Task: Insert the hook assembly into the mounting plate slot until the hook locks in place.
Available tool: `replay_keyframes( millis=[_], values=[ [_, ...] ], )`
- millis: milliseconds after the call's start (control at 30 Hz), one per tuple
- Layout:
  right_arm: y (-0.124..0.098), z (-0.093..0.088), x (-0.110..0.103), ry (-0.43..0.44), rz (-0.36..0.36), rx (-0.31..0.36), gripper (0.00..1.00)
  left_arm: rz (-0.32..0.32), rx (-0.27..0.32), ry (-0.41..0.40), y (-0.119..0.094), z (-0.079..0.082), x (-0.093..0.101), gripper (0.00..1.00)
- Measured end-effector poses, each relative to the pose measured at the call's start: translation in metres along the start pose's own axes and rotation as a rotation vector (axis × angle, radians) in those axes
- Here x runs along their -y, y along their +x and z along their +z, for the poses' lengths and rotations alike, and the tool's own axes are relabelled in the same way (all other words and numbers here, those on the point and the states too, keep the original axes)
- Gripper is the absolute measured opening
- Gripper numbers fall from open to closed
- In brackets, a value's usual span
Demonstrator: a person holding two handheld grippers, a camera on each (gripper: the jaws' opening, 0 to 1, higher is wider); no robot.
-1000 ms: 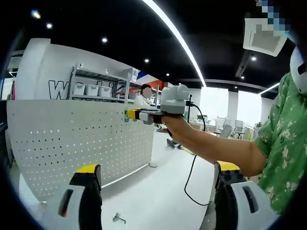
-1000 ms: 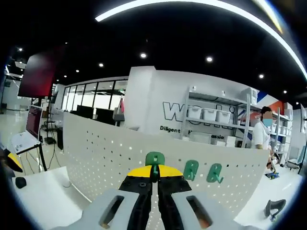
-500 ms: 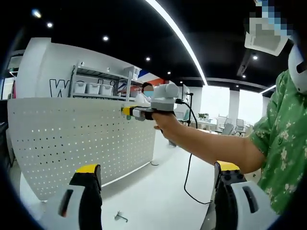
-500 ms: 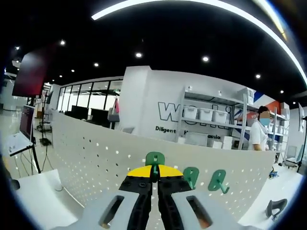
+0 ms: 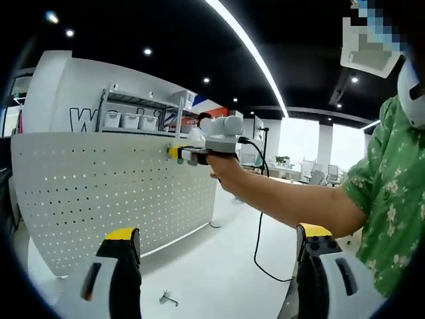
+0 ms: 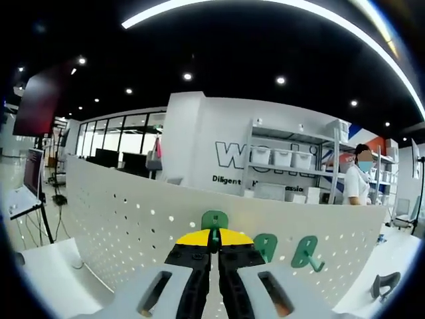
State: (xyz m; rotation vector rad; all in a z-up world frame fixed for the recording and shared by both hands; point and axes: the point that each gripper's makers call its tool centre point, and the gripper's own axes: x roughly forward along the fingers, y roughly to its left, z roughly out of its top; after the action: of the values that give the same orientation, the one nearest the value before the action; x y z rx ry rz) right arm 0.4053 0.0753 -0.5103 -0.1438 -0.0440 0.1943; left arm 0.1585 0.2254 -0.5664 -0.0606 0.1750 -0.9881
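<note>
Left gripper view — a white perforated pegboard panel is seen standing upright on a white tabletop; a small metal hook lies on the tabletop between the left gripper jaws. Those yellow-tipped black jaws are spread wide, with nothing held between them. Above, the right gripper is held at the panel's upper edge by a person's bare forearm, a black cable hanging below it; a green patterned sleeve is seen at the right.

Right gripper view — the same pegboard panel is seen running across the lower half. The right gripper jaws are pressed together on a green plastic hook assembly, whose rounded top stands just above the yellow tips, against the panel face. Two further green hooks are mounted on the panel to the right: the nearer hook just beside the jaws, the farther hook beyond it. White storage shelving with bins is visible behind the panel, and a standing person at far right
</note>
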Motion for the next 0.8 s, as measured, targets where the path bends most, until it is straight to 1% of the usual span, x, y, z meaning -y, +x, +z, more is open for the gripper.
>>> replay_keyframes(
  millis=[367,800],
  values=[
    [0.0018,-0.0014,0.0009,-0.005,-0.01,0.008,0.01,0.0,0.001,-0.009,-0.0002,-0.001,-0.0028,0.99],
    [0.0033,-0.0039,0.0024,0.019,-0.025,0.027,0.01,-0.004,-0.003,-0.01,0.0011,-0.0027,-0.004,0.98]
  ],
)
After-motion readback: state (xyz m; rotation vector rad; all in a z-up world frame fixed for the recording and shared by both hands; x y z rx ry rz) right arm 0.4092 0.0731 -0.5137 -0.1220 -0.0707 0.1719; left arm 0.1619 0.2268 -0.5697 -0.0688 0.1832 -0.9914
